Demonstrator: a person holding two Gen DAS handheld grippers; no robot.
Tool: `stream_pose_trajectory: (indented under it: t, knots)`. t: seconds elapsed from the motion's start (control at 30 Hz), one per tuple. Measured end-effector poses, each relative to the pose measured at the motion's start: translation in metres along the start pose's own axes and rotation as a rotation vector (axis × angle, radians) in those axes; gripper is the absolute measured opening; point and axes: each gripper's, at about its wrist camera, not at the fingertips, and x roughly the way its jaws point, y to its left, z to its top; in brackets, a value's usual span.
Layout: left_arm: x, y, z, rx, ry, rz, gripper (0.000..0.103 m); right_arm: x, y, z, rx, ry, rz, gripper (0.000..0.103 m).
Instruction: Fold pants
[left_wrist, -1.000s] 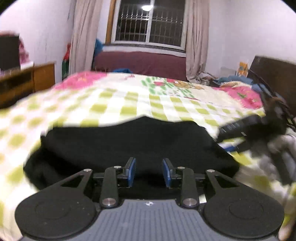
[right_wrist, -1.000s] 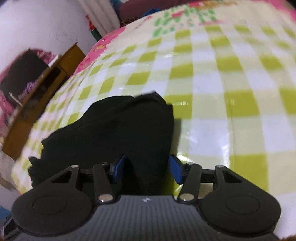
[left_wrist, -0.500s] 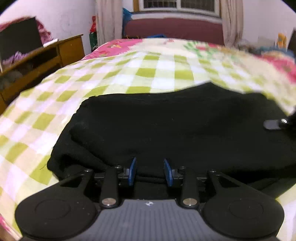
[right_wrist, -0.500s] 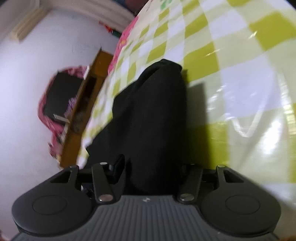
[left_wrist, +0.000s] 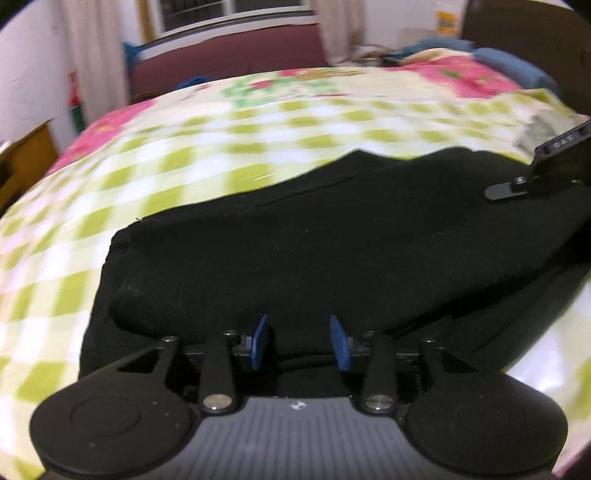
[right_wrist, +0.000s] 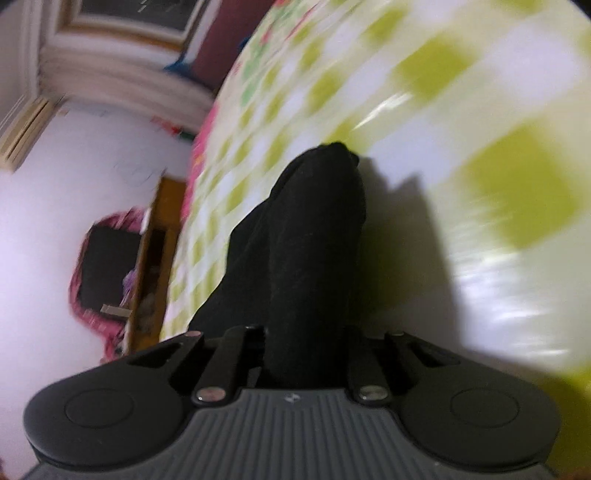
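The bed (left_wrist: 229, 155), covered in a green-and-white checked sheet (right_wrist: 480, 110) with a pink floral patch toward its far end, fills most of both views. Spread across its near part lie the black pants (left_wrist: 332, 251), already doubled over into a broad band whose long axis runs left to right in the left wrist view, from a rounded end on the left toward the right tool (left_wrist: 546, 173) at the far right edge. A wooden cabinet (right_wrist: 155, 266) stands against the wall beside the bed, and a maroon couch (left_wrist: 229, 62) sits under the window beyond. The left tool (left_wrist: 300, 341) sits low at the near edge of the cloth with its blue pads (left_wrist: 258, 341) apart, fabric lying between and just ahead of them but not pinched. In the right wrist view the right tool (right_wrist: 306, 347) has a thick ridge of pants (right_wrist: 314, 240) running straight away from it along the sheet; the cloth fills the gap and hides the pads, and the links sit drawn in against it, so I judge it clamped on the pants. The coming move likely turns on this: the right tool holds one end of the band, the left is nearest the long near edge, and the fold would carry the held end across along that axis.
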Motion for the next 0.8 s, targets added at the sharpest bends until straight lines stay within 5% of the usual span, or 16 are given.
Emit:
stream_pose_trajectory:
  t: [0.13,0.27,0.37,0.57,0.73,0.8]
  knots:
    - [-0.020,-0.027,0.017,0.020,-0.125,-0.038,0.053,-0.053,0.002,0.008,-0.048,-0.101,-0.075,0.012]
    - [0.014,-0.035,0.006,0.047,-0.041,-0.079,0.053,-0.086,0.037,0.010,-0.188,-0.180,-0.183,0.013]
    - [0.013,-0.039,0.001,0.065,-0.064,-0.051,0.053,-0.079,0.085,-0.006,-0.354,-0.176,-0.269,0.013]
    - [-0.002,-0.012,-0.014,-0.064,-0.096,-0.139,0.053,-0.005,0.188,-0.062,-0.733,-0.143,-0.426,0.020]
    - [-0.004,0.018,-0.026,-0.165,-0.112,-0.201,0.054,0.082,0.223,-0.106,-0.842,-0.039,-0.424,0.023]
    - [0.000,0.027,-0.027,-0.186,-0.112,-0.216,0.054,0.111,0.223,-0.122,-0.845,0.013,-0.426,0.034]
